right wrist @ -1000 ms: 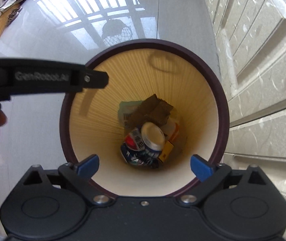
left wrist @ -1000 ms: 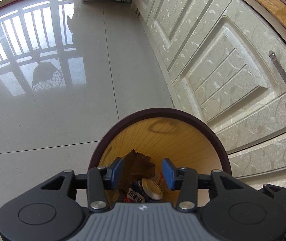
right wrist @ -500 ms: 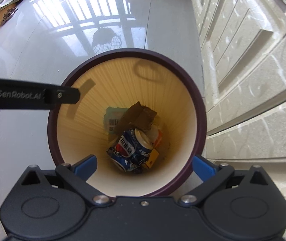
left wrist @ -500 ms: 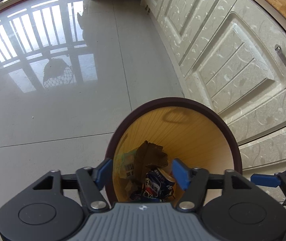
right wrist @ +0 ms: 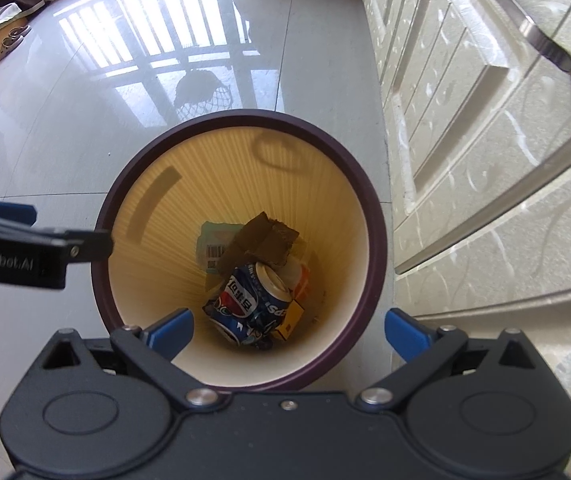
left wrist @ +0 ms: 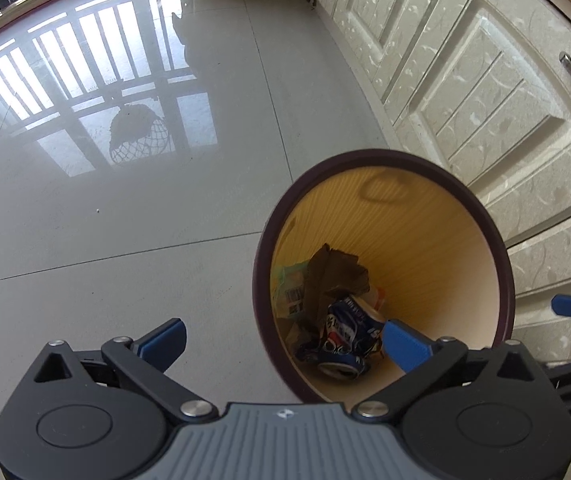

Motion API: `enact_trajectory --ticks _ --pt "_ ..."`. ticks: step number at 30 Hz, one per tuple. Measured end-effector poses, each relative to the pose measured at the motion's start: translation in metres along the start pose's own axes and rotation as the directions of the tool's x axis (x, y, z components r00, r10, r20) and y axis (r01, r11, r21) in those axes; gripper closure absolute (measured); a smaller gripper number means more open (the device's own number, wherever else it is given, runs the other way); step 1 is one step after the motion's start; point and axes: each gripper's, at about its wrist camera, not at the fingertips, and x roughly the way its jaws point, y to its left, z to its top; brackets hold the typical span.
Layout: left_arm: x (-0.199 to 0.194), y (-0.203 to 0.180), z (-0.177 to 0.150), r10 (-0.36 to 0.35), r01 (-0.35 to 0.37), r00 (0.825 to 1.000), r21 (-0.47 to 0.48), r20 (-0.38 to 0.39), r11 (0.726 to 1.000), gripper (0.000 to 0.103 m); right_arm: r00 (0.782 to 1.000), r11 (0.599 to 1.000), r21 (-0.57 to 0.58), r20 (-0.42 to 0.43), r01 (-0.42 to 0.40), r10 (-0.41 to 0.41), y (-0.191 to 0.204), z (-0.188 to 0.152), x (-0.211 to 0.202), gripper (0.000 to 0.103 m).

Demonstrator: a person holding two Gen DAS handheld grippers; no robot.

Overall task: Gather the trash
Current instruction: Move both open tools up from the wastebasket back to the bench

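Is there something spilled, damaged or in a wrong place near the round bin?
Nothing stands out. The round bin with the dark purple rim stands upright beside the cream cabinets. Its trash lies at the bottom: a crushed blue soda can and a brown cardboard piece. Both grippers are open and empty.

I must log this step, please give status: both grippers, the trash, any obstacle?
Left gripper open, empty. Right gripper open, empty, above bin. Crushed blue can and cardboard scrap lie inside bin. No obstacle seen.
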Motion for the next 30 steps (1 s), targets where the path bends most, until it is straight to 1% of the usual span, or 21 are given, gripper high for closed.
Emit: enact_trajectory --ticks 5,12,20,30 --pt "-0.002 0.003 -0.012 0.026 -0.026 0.999 0.020 -0.029 0.999 0.000 1.000 1.000 0.002 0.017 0.011 -0.011 -0.002 -0.003 -0.006 0.000" --pt "-0.015 0.007 -0.025 0.029 -0.029 0.999 0.019 -0.028 0.999 0.000 0.999 1.000 0.007 0.044 0.025 -0.025 -0.001 -0.010 -0.018 0.000" --pt "-0.045 0.012 -0.037 0.031 -0.031 0.999 -0.005 0.015 1.000 0.000 0.994 0.999 0.002 0.099 0.041 -0.041 0.003 -0.017 -0.046 0.000" --pt "-0.085 0.016 -0.052 0.032 -0.030 0.996 -0.027 0.082 0.999 0.000 0.982 0.995 -0.054 0.173 0.086 -0.076 0.019 -0.026 -0.083 0.000"
